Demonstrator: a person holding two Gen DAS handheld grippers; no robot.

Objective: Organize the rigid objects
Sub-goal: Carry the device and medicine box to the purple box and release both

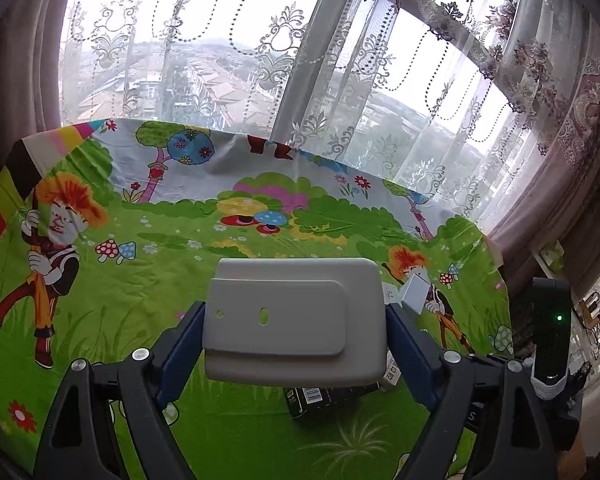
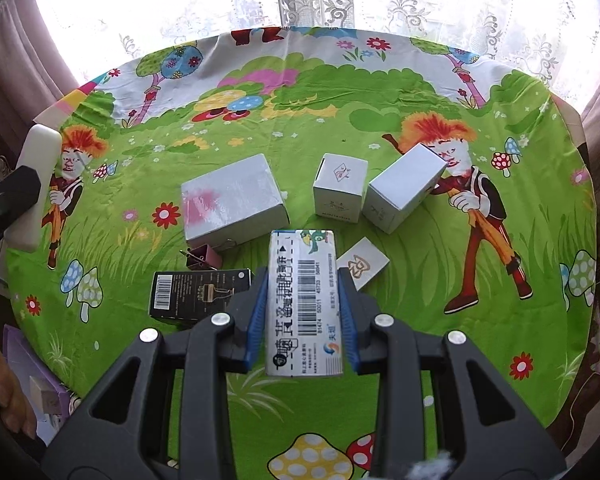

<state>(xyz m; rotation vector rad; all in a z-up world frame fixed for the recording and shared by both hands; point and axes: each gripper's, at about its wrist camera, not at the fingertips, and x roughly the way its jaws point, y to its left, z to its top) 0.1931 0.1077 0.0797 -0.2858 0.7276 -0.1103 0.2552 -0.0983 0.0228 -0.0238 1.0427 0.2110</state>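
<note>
Up close in the left wrist view, the left gripper [image 1: 296,344] stands spread wide, and its blue pads [image 1: 180,354] press on the two short sides of a grey plastic case [image 1: 296,320]. The case is held clear above the cartoon tablecloth [image 1: 120,280], with its raised panel and two small holes facing the camera. Below the case's near edge a black box [image 1: 320,402] lies on the cloth, partly hidden. Just right of the case, a small white box [image 1: 415,290] shows past the right finger. Behind the table hang lace curtains [image 1: 340,80] over a bright window.

Next, in the right wrist view, the right gripper [image 2: 305,312] is closed to a narrow gap, pinching a long white carton with a barcode [image 2: 304,304] by its long sides; the carton points away from the camera, its near end free. On the cloth to its left lies the black box [image 2: 196,292], and just beyond that a pink binder clip [image 2: 203,258]. Farther off rests a large white box [image 2: 234,202], to its right a small white cube box [image 2: 340,188], then a tilted white box [image 2: 406,194] just beside the cube. A small white card box [image 2: 363,263] lies right of the carton. At the far left edge the grey case [image 2: 36,184] appears, held by the other gripper. A hand [image 2: 4,380] shows at the lower left.
</note>
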